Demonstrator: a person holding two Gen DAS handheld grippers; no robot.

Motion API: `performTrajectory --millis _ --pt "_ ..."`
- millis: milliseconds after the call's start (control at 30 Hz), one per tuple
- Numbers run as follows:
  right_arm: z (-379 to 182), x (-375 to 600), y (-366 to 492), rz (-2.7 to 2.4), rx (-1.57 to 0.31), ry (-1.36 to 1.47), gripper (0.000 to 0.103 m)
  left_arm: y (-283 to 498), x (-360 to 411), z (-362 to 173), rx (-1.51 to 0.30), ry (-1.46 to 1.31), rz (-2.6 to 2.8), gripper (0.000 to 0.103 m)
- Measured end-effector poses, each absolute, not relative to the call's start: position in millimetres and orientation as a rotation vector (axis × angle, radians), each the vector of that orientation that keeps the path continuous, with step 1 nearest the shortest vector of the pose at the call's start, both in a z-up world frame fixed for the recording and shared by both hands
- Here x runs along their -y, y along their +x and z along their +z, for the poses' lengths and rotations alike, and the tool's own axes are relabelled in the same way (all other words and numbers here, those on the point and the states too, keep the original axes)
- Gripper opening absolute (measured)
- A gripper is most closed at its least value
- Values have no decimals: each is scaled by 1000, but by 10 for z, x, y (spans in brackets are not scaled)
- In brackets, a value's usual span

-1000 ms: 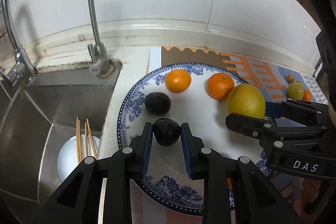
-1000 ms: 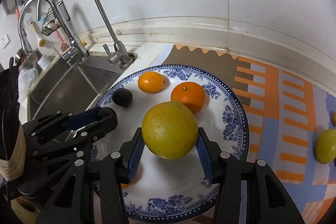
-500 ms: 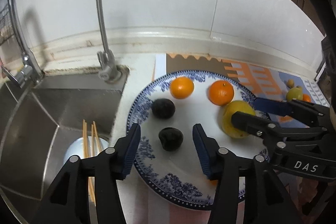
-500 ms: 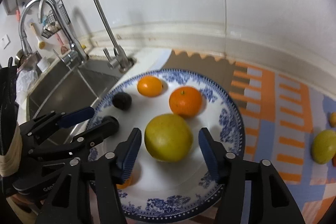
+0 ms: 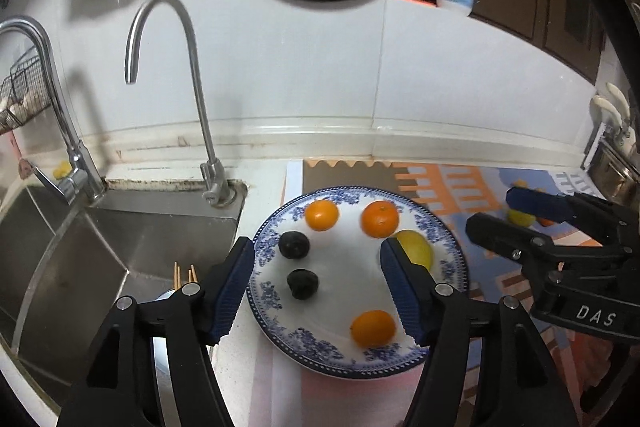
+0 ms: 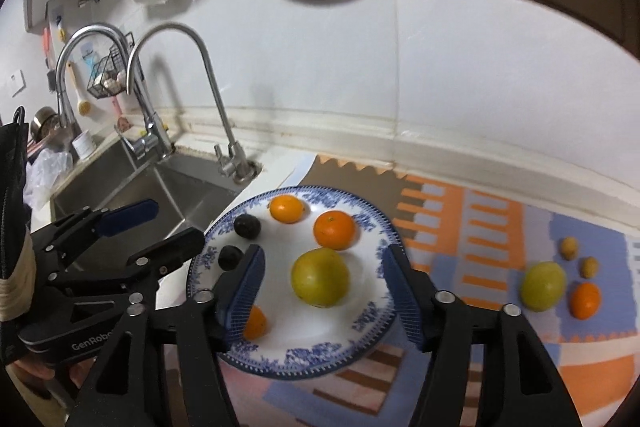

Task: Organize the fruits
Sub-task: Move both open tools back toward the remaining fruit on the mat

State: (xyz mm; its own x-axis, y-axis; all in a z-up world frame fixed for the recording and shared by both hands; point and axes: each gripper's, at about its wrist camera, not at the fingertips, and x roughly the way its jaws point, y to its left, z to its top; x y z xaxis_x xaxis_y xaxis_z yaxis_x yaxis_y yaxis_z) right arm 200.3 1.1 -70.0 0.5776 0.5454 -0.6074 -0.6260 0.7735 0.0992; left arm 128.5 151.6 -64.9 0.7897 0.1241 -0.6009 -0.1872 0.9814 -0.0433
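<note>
Hovering over plate: both tongs gaping, empty.

Dim indoor light; fisheye-warped edges; right view blurred.

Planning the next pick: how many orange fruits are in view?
4. Three on the blue-patterned plate: far-left orange, far-right orange, near orange. One orange on the mat. Others may be hidden.

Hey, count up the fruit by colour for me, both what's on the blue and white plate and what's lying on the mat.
Orange: 4, three on the plate at, one on the mat at
Yellow-green: 2
Dark purple: 2
Small tan: 2
Total: 10
</note>
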Motion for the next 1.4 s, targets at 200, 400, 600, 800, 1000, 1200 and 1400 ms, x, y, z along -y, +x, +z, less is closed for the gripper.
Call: performTrajectory --millis 200,400,600,800,1000,1200,1400 --pt "-547 264 1833 626 -617 -115 64 1163 -1297 -542 -618 -109 141 74" --pt "-474 546 1706 581 -601 -86 68 1112 -1025 -433 -593 -89 102 85" --pt "-457 905 1665 498 -595 -58 70 1185 -680 -381 -586 -47 40 87" --pt "-477 1291 1685 405 -594 -52 70 1305 -323 -364 -584 4 -28 88" --pt "-461 1681 1722 313 -570 -60 70 1502 41 -392 -594 37 -121 88" --pt "-505 1938 1839 260 -556 -100 70 1732 316 -486 -598 66 -190 88" --pt "-632 2062 2037 267 -579 -125 70 1973 502 -601 -614 87 -239 88"
